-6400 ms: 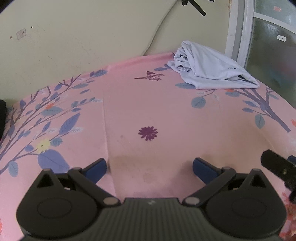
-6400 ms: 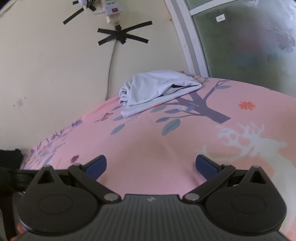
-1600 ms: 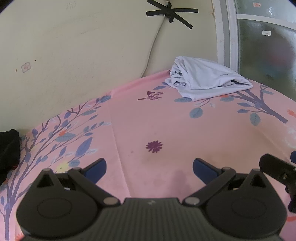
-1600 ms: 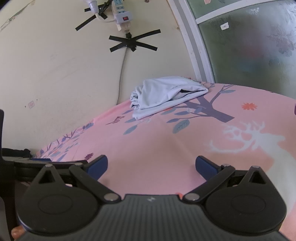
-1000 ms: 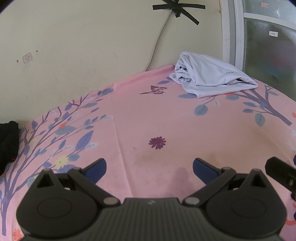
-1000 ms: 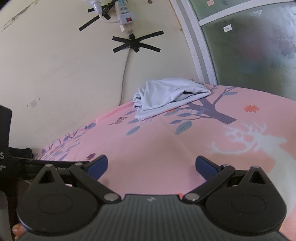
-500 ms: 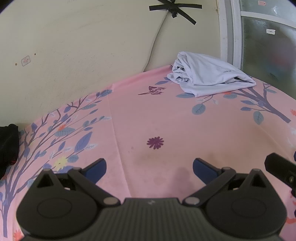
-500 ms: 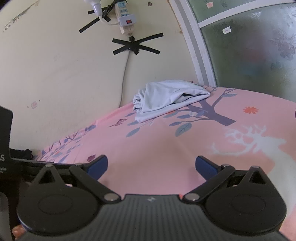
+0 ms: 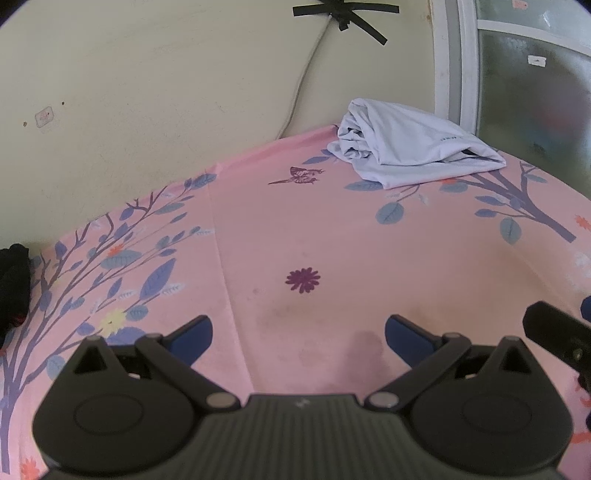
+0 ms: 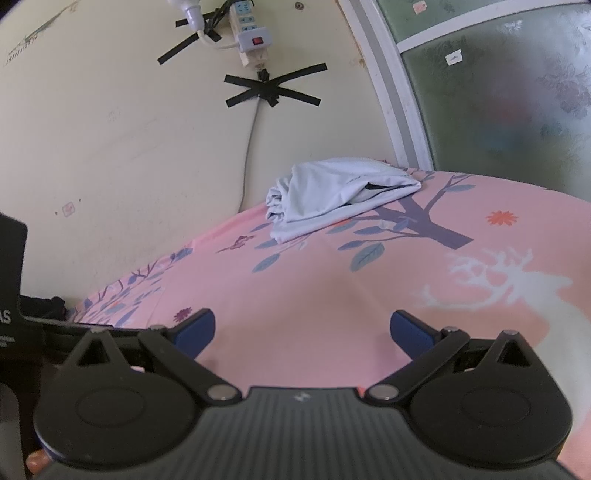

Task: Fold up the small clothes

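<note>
A pale lavender-white garment lies folded in a loose bundle at the far edge of the pink patterned sheet, next to the wall and window frame. It also shows in the right wrist view. My left gripper is open and empty, low over the sheet, well short of the garment. My right gripper is open and empty, also over the sheet and far from the garment. The right gripper's edge shows at the right of the left wrist view.
A cream wall backs the bed, with a cable taped by black tape and a power strip. A frosted window stands at the right. A dark cloth lies at the sheet's left edge.
Both grippers have drifted slightly, so the views shift a little. The garment has not moved and both grippers stay open.
</note>
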